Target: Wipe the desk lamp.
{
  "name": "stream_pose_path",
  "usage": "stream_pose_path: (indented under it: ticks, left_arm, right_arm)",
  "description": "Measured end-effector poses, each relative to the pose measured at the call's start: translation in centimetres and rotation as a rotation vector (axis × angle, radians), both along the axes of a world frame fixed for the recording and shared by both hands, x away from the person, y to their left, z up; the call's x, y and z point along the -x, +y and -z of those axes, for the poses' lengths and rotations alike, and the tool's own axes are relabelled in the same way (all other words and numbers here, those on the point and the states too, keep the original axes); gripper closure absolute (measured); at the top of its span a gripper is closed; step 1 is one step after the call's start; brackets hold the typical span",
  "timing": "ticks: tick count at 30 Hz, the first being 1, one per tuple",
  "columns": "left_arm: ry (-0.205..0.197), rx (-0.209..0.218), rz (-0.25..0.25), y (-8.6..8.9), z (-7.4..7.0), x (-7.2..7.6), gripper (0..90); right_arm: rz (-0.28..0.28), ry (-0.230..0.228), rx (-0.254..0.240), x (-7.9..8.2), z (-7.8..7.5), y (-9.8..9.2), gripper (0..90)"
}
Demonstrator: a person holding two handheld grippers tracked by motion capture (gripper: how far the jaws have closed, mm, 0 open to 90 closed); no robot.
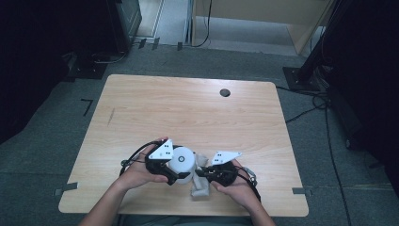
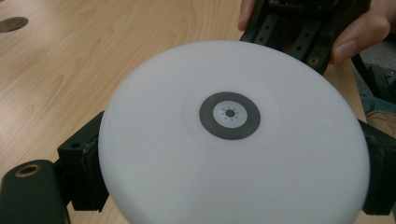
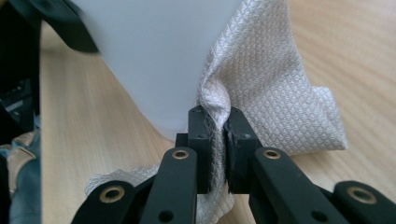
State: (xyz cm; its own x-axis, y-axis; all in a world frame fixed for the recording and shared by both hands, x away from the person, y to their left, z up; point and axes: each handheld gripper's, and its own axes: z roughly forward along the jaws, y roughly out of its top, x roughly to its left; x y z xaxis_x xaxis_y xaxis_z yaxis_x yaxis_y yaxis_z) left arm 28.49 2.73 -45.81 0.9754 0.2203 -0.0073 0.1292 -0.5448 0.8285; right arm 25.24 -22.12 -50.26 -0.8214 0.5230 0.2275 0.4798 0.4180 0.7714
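Your left gripper [image 1: 175, 175] has its fingers [image 2: 79, 172] clamped on either side of the white round object [image 1: 182, 161], a smooth white body whose flat circular face carries a dark grey ring with a small light centre; in the left gripper view that face [image 2: 231, 154] is turned straight at the camera, one finger at its left edge and the other at its right edge. The object sits at the near middle of the counter [image 1: 188, 108], well away from the round grey cable hole [image 1: 225, 92] toward the far edge.

Your right gripper [image 1: 201, 173] is just to the right of the white round object, its fingers [image 3: 201, 140] closed tight on a fold of the grey woven cloth [image 1: 201, 184]. In the right gripper view the pinched cloth [image 3: 275, 88] rises past the fingers and lies against the side of the white body [image 3: 159, 51], touching it. The rest of the cloth trails down onto the counter just nearer to you than the white round object.

Both your hands are close together, one on either side of the white round object.
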Motion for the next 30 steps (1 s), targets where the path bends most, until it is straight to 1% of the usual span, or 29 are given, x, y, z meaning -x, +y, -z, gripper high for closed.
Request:
stream_pose_path:
  ticks: [3, 5, 7, 8, 9, 11, 12, 13, 14, 15, 17, 19, 21, 22, 23, 24, 26, 27, 29, 30]
  left_arm:
    - [-0.002, -0.003, -0.002, 0.0, 0.0, 0.0, 8.8]
    - [0.001, -0.014, -0.015, 0.0, -0.2, 0.0, 8.6]
    - [0.009, -0.031, -0.048, 0.1, -0.4, 0.0, 8.0]
    - [0.019, -0.036, -0.075, 0.2, -0.5, 0.0, 7.7]
    - [0.039, -0.038, -0.109, 0.2, -0.8, 0.1, 7.7]
    - [0.052, -0.044, -0.139, 0.2, -1.0, 0.2, 7.4]
    - [0.063, -0.036, -0.155, 0.2, -1.1, 0.2, 6.7]
    - [0.072, -0.019, -0.165, 0.2, -1.4, 0.4, 5.4]
    - [0.079, -0.012, -0.17, 0.2, -1.7, 0.5, 3.1]
    - [0.085, -0.011, -0.19, 0.1, -2.0, 0.7, 1.3]
    - [0.083, -0.017, -0.236, -0.2, -2.5, 1.2, 0.5]
    - [0.092, -0.032, -0.302, -0.6, -3.0, 1.7, 0.0]
    - [0.088, -0.041, -0.373, -1.1, -3.3, 2.3, 0.0]
    - [0.08, -0.046, -0.402, -1.4, -3.2, 2.7, 0.0]
    - [0.073, -0.063, -0.435, -1.8, -3.1, 3.0, 0.0]
    - [0.082, -0.083, -0.479, -2.1, -2.9, 3.2, 0.0]
    - [0.109, -0.105, -0.58, -2.5, -2.4, 3.5, 0.0]
    - [0.101, -0.118, -0.626, -2.7, -2.1, 3.6, 0.0]
    - [0.078, -0.134, -0.68, -3.1, -1.7, 3.9, 0.0]
    - [0.078, -0.132, -0.69, -3.2, -1.7, 4.0, 0.0]
  right_arm:
    - [0.002, 0.022, 0.016, -0.3, 0.5, 0.0, 82.8]
    - [0.011, 0.034, 0.012, -0.4, 0.8, -0.2, 82.6]
    - [0.019, 0.033, 0.011, -0.5, 0.7, -0.3, 82.4]
    - [0.018, 0.027, 0.01, -0.6, 0.7, -0.5, 82.4]
    - [0.025, 0.027, 0.01, -0.6, 0.7, -0.6, 82.4]
    - [0.035, 0.028, 0.013, -0.6, 0.7, -1.0, 82.4]
    - [0.038, 0.026, 0.01, -0.7, 0.7, -1.1, 82.4]
    - [0.043, 0.028, 0.01, -0.7, 0.7, -1.2, 82.5]
    - [0.047, 0.031, 0.01, -0.7, 0.7, -1.3, 82.4]
    - [0.048, 0.03, 0.01, -0.8, 0.7, -1.4, 82.4]
    - [0.049, 0.026, 0.01, -0.8, 0.8, -1.5, 82.4]
    - [0.049, 0.023, 0.013, -0.9, 0.8, -1.6, 82.4]
    - [0.054, 0.025, 0.014, -0.9, 0.8, -1.6, 82.1]
    - [0.056, 0.025, 0.013, -0.9, 0.8, -1.6, 82.1]
    - [0.055, 0.024, 0.014, -0.9, 0.8, -1.6, 82.1]
    - [0.056, 0.024, 0.014, -0.9, 0.8, -1.6, 82.1]
    - [0.055, 0.022, 0.016, -0.9, 0.8, -1.6, 82.0]
    - [0.056, 0.023, 0.016, -0.9, 0.8, -1.6, 82.1]
    - [0.056, 0.022, 0.017, -0.9, 0.8, -1.7, 82.1]
    - [0.058, 0.023, 0.019, -0.9, 0.8, -1.7, 82.0]
